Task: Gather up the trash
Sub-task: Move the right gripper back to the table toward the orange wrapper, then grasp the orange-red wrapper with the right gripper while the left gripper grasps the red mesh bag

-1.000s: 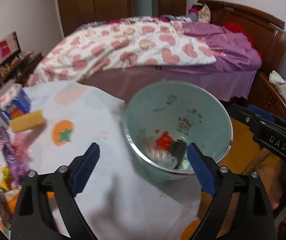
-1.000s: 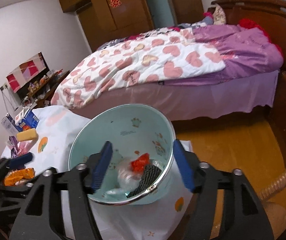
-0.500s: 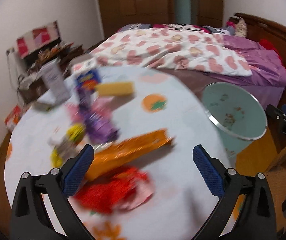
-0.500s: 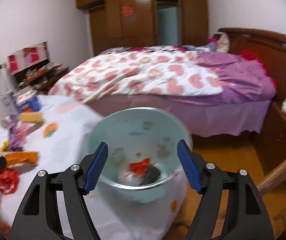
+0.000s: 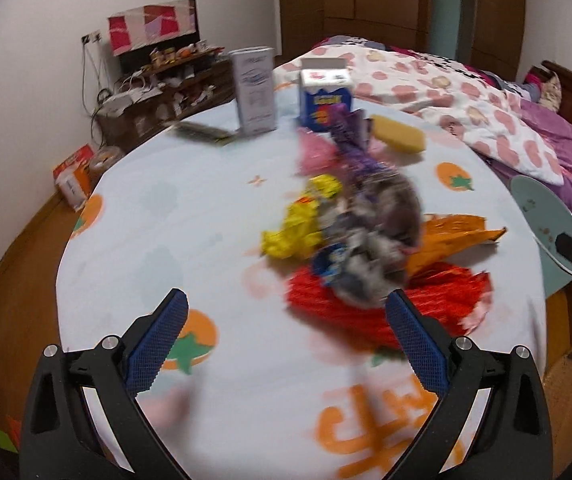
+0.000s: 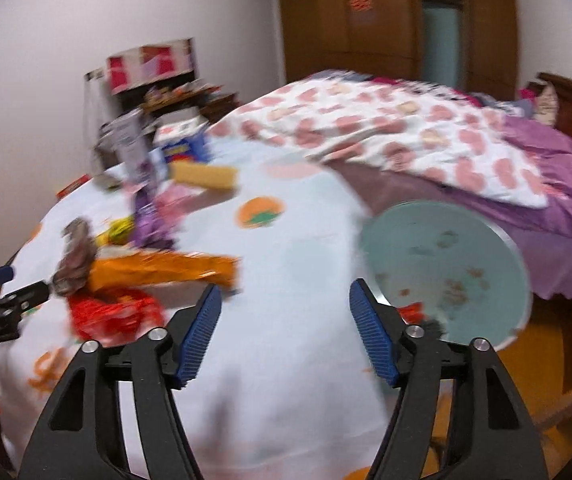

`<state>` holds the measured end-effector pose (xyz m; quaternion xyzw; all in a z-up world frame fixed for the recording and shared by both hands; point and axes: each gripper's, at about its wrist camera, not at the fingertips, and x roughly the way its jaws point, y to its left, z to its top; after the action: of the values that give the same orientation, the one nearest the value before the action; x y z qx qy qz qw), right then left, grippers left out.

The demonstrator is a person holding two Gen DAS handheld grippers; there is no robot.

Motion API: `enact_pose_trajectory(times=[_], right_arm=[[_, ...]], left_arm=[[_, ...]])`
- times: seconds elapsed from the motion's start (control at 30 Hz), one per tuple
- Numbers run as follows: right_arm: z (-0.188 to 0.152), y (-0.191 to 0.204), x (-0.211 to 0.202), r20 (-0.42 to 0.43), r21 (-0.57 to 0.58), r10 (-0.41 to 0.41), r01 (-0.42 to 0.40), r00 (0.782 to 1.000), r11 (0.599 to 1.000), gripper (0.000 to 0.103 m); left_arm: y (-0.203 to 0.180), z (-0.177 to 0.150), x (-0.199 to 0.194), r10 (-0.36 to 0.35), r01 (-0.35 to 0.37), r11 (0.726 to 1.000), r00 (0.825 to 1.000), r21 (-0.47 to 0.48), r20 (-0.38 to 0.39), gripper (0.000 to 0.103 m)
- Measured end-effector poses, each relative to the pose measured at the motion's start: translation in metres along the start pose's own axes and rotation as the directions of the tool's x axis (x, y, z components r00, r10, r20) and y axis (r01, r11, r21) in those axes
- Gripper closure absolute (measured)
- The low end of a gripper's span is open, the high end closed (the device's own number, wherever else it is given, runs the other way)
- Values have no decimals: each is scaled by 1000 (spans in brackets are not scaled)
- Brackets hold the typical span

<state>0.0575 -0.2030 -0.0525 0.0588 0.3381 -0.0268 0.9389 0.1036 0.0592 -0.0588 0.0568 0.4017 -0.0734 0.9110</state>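
A few scraps lie in the bin [image 6: 446, 268] at the table's edge, blurred. Most wrappers [image 5: 350, 240] remain heaped on the tablecloth [image 5: 165, 220]. Left gripper [image 5: 286, 340] gapes empty; right gripper [image 6: 286, 332], empty, is closing.

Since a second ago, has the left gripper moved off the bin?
Yes. The left gripper swung left, away from the teal bin, now at the frame's right edge, and hangs open over the wrapper pile.

Your table [image 5: 205, 216]: wrappers [image 5: 346, 240] heaped mid-table; behind them a sponge [image 5: 398, 138], a carton [image 5: 326, 98] and a box [image 5: 254, 90]. Bin [image 6: 446, 272] off the table's right edge; bed [image 6: 406, 140] behind it.
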Motion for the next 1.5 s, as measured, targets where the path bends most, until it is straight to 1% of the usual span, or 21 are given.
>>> enact_pose_trajectory(times=[0.03, 0.1, 0.27, 0.37, 0.47, 0.57, 0.67, 0.73, 0.8, 0.83, 0.9, 0.93, 0.97, 1.0, 1.03, 1.1, 1.27, 1.4, 1.5], right_arm=[[-1, 7, 3, -13, 2, 25, -25, 1000, 1000, 39], [-2, 19, 7, -24, -2, 50, -50, 998, 999, 40], [1, 44, 16, -31, -80, 52, -54, 998, 995, 43], [2, 52, 27, -79, -107, 72, -80, 994, 991, 46], [-1, 57, 35, -102, -114, 61, -73, 993, 991, 49], [-2, 54, 35, -121, -44, 136, -142, 983, 989, 49], [-2, 63, 36, -128, -28, 180, -185, 975, 982, 49], [-3, 73, 43, -163, -6, 226, -230, 960, 973, 48], [-4, 82, 54, -200, -2, 254, -260, 946, 966, 48], [-6, 85, 59, -214, -9, 254, -262, 943, 965, 48], [-12, 92, 73, -257, -39, 216, -234, 942, 972, 47], [-14, 93, 73, -250, -45, 214, -232, 944, 972, 56], [-15, 93, 71, -244, -53, 213, -232, 946, 971, 66], [-16, 92, 70, -256, -45, 234, -254, 938, 966, 76], [-16, 90, 69, -256, -35, 250, -268, 934, 963, 80], [-17, 84, 62, -244, -30, 270, -285, 932, 958, 84], [-10, 64, 29, -156, -72, 257, -270, 954, 960, 85], [0, 42, 12, -97, -76, 208, -215, 973, 974, 85], [8, 28, 4, -47, -54, 201, -203, 978, 978, 85]], left_arm=[[5, -2, 0, 0, 0, 1000, 1000, -1, 2, 6], [10, -4, -1, 3, -4, 1000, 1000, 3, 11, 6], [21, -7, 0, -2, 2, 1000, 1000, 8, 24, 6], [31, -7, -2, -4, 4, 1000, 1000, -11, 30, 7], [41, -8, -3, 5, -5, 1000, 999, -22, 37, 7], [48, -8, 0, 25, -24, 999, 999, -30, 33, 7], [55, -10, 4, 26, -25, 998, 999, -49, 20, 7], [56, -10, 5, 22, -22, 998, 1000, -58, 15, 7], [55, -9, 3, 14, -13, 998, 1000, -56, 20, 7], [54, -9, 2, 13, -12, 999, 1000, -51, 24, 7], [52, -9, -1, 18, -16, 999, 999, -39, 33, 7], [51, -8, -2, 19, -17, 999, 999, -35, 37, 7], [51, -8, -4, 19, -17, 999, 999, -35, 40, 7], [52, -9, -4, 18, -16, 999, 999, -36, 41, 7], [51, -8, -4, 17, -15, 999, 999, -39, 40, 7], [50, -7, -4, 13, -12, 999, 999, -42, 39, 7], [42, -5, -6, -17, 18, 999, 999, -34, 45, 7], [30, -1, -12, -59, 60, 998, 996, -12, 66, 7], [17, 1, -13, -68, 68, 998, 995, 8, 68, 7]])
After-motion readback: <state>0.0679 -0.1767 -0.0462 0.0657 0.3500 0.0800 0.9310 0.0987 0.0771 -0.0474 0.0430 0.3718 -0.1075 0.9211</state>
